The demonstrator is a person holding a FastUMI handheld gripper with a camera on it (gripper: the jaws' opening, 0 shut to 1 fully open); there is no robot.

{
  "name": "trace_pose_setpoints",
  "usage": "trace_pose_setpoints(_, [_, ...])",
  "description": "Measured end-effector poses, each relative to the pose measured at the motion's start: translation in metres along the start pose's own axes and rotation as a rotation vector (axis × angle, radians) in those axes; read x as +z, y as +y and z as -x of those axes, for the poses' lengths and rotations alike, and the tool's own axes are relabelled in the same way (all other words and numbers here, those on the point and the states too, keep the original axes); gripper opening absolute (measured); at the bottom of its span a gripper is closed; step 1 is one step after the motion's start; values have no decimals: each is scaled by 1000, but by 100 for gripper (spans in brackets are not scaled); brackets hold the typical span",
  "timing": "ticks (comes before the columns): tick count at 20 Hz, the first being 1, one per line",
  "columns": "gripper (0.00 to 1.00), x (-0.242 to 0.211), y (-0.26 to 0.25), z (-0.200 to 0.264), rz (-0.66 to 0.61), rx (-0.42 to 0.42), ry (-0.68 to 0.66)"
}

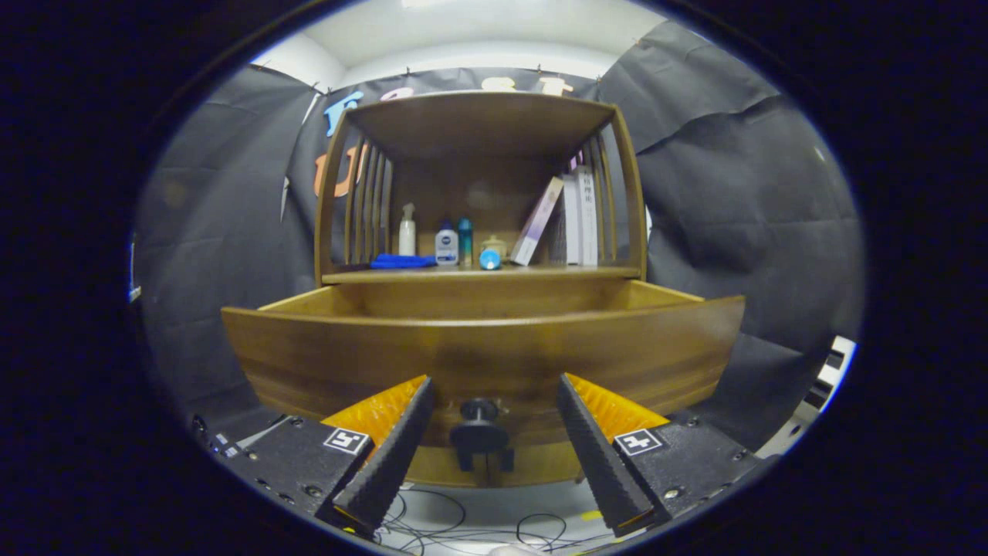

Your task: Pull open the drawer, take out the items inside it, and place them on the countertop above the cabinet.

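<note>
Your tool (494, 432) stands open, fingers apart at 8 and 4 o'clock, touching nothing. Dark round knob (479, 432) sits between them, dead ahead. Behind it the smooth wooden drawer (482, 355) is pulled out, long axis crosswise; contents hidden behind its front. At 12 o'clock, the surface (478, 274) carries bottles (446, 243) and books (571, 220).
</note>
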State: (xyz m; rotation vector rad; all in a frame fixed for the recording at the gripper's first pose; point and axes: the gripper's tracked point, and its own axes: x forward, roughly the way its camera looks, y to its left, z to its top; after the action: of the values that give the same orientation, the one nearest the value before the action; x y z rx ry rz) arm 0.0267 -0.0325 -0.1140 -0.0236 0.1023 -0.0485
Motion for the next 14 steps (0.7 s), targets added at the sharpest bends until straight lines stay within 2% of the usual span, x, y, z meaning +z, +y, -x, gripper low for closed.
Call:
trace_pose_setpoints(4, [100,-13,1,-7,-5,-8,16])
trace_pose_setpoints(9, [100,-16,13,-17,17,23,13])
trace_pose_setpoints(14, [97,-16,12,-21,9,32,7])
